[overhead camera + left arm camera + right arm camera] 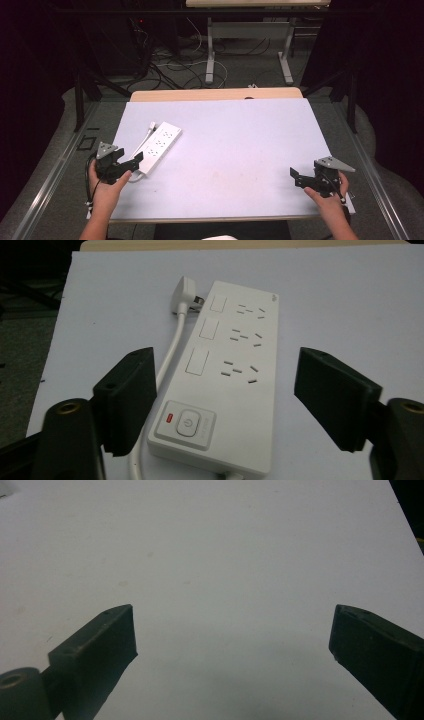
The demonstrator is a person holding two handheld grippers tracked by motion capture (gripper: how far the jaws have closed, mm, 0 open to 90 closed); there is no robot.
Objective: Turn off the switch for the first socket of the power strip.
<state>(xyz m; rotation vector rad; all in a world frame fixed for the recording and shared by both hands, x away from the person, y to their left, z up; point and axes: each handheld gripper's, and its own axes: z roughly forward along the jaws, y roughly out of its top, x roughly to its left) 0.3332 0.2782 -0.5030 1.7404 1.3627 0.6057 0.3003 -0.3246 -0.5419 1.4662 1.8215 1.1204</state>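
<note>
The white power strip [220, 385] lies near the table's left edge, straddled at its switch end by the left gripper [225, 405], whose jaws are spread and clear of its sides, seemingly for a grasp. The right gripper [232, 645] is held spread and empty near the right front corner, apparently waiting.

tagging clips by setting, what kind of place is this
Most likely a lab or workshop recording bay: a white-topped table ringed by dark curtains, loose cables across the floor, and a second bench behind. A power strip lies on the table.

power sign on power strip [220, 385] button
</note>
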